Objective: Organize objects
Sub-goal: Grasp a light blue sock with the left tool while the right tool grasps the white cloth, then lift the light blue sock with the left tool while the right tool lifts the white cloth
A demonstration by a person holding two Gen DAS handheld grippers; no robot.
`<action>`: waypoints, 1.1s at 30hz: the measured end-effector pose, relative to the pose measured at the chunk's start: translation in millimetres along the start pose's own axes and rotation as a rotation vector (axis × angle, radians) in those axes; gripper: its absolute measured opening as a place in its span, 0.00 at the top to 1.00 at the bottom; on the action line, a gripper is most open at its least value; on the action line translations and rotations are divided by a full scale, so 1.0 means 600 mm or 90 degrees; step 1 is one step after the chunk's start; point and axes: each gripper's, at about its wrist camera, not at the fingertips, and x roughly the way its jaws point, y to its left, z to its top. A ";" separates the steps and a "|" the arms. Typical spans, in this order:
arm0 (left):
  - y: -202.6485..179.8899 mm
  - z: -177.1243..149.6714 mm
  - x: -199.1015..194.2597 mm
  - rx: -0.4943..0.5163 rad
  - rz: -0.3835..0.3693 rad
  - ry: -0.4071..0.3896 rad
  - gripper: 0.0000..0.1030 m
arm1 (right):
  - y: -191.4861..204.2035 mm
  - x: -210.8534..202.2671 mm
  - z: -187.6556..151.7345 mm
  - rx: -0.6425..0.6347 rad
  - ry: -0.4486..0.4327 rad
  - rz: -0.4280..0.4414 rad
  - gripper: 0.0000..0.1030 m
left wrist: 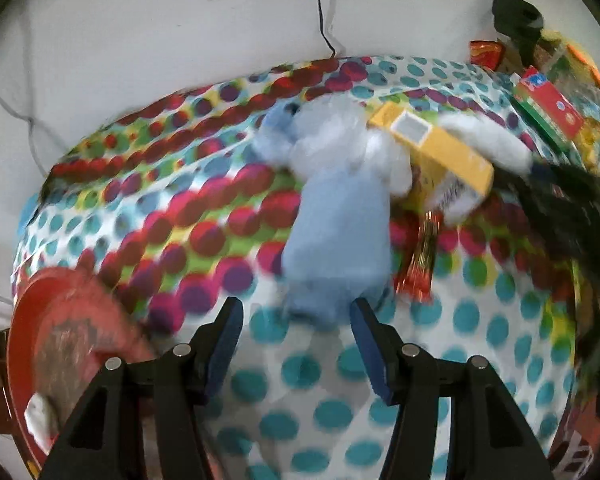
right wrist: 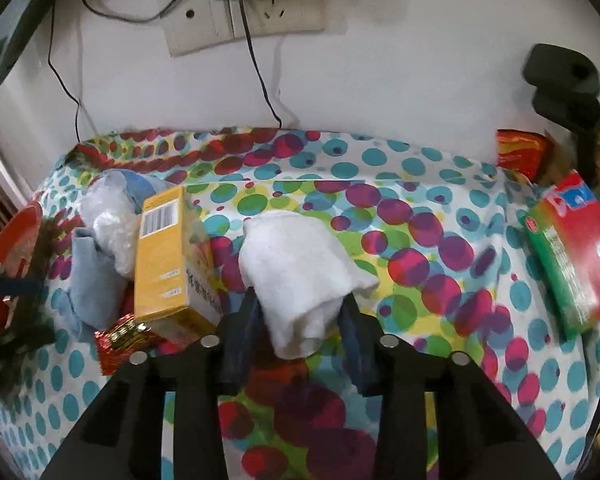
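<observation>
A light blue folded cloth (left wrist: 336, 236) lies on the dotted tablecloth (left wrist: 308, 372), its near end between the fingers of my open left gripper (left wrist: 296, 316). Behind it lies a clear plastic bundle (left wrist: 332, 136) and a yellow box (left wrist: 436, 144). In the right wrist view a white rolled cloth (right wrist: 296, 268) sits between the fingers of my right gripper (right wrist: 300, 312), which stands open around its near end. The yellow box (right wrist: 164, 256), blue cloth (right wrist: 92, 276) and a red-gold wrapper (right wrist: 120, 340) lie to its left.
A red plate (left wrist: 52, 332) sits at the table's left edge. A red and green box (right wrist: 572, 252) and snack packets (right wrist: 520, 152) are at the right. A wall with sockets (right wrist: 244, 20) and cables (right wrist: 260, 68) stands behind. A black object (right wrist: 560, 80) is at the back right.
</observation>
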 end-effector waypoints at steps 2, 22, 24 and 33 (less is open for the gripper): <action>-0.008 0.019 0.014 0.007 -0.006 -0.005 0.44 | 0.000 -0.017 -0.020 0.004 -0.009 0.006 0.66; -0.042 0.014 -0.007 -0.013 -0.072 -0.033 0.84 | 0.058 -0.081 -0.120 0.008 -0.017 0.037 0.67; -0.037 -0.003 -0.021 -0.013 -0.098 -0.030 0.84 | 0.061 -0.085 -0.126 0.006 -0.020 0.035 0.67; -0.019 -0.018 -0.064 -0.053 -0.091 -0.027 0.42 | 0.060 -0.077 -0.128 0.010 -0.004 0.044 0.66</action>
